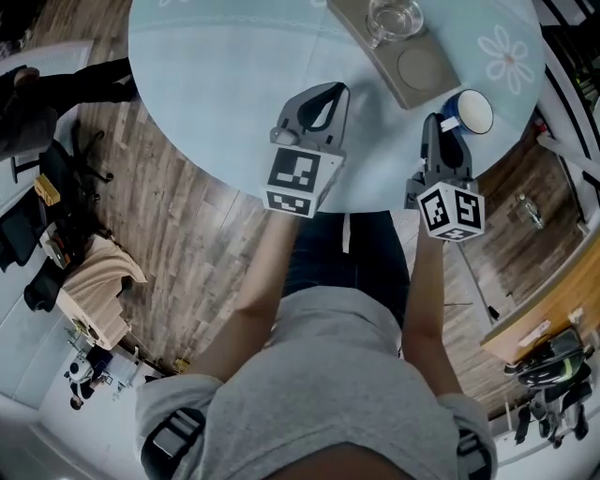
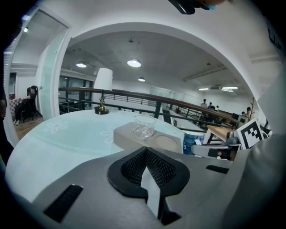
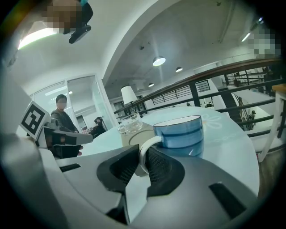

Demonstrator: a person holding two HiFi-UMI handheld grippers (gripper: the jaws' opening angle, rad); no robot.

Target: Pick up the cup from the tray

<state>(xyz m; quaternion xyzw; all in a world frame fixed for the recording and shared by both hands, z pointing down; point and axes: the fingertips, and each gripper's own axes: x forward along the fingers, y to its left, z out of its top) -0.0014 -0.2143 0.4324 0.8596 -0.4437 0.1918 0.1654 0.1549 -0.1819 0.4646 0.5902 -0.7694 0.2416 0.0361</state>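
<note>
round pale-blue table [image 1: 216, 84] with white flower decals, wood floor around it, open office behind with a railing. grey-beige tray [image 1: 386, 70] sat at the far side of the table, well ahead of both hands.

my left tongs [image 2: 145, 154] were pressed together with nothing between them, parked over the table short of the tray. my right tongs [image 3: 142, 156] were pinching the white handle [image 3: 144, 150] of the blue cup [image 3: 178, 132], pads on either side of the loop.

the blue cup was already off the tray: just beside its near right corner, over the table near the edge. upright, level rim. couldn't tell if its base touched the table or hung just above it.

step, as i judged it: pickup done, cup in carry or about to be set down. next move called for keeping the rim level and the pinch firm, since a thin handle loop could let the cup swing.

cup look: glazed blue body with darker bands, white inside, dark rim line, white loop handle. looked empty.

on the tray: a clear glass cup [image 1: 394, 19] in the far spot, and a bare round recess [image 1: 419, 67] nearer me.
</note>
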